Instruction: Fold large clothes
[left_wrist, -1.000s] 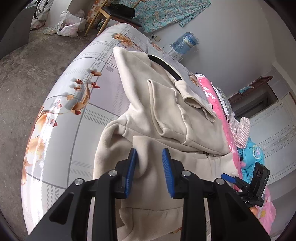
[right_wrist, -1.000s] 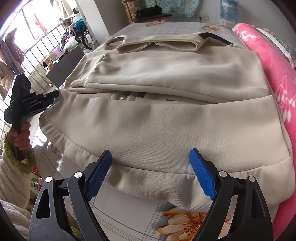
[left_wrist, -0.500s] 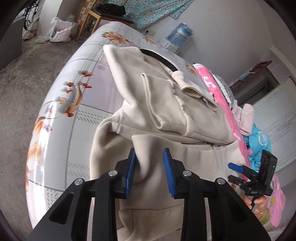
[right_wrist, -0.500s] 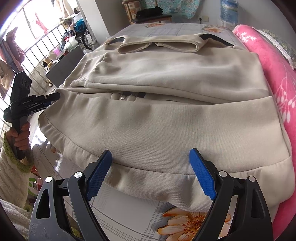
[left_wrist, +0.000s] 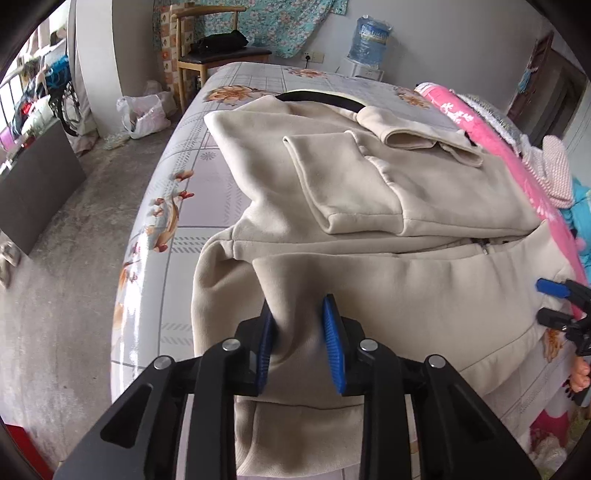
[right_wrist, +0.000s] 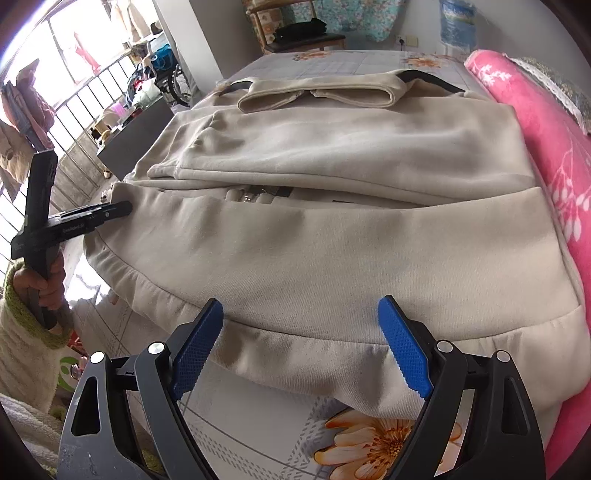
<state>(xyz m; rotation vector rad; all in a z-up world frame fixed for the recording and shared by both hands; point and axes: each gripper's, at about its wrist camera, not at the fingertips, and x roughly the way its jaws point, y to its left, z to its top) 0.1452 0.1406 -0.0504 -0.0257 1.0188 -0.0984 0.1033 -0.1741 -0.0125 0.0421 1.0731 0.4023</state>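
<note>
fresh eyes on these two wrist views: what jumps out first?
The big beige hooded jacket spread across the floral bed sheet, sleeves already folded in over its body. The left gripper pinches a fold of fabric at the jacket's left edge, while the right gripper hovers wide open over the hem nearest the camera. A bright pink blanket runs along the jacket's right side.

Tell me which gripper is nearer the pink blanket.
Right. The right gripper hovers over the beige jacket's hem beside the pink blanket; the left gripper pinches the far edge.
</note>
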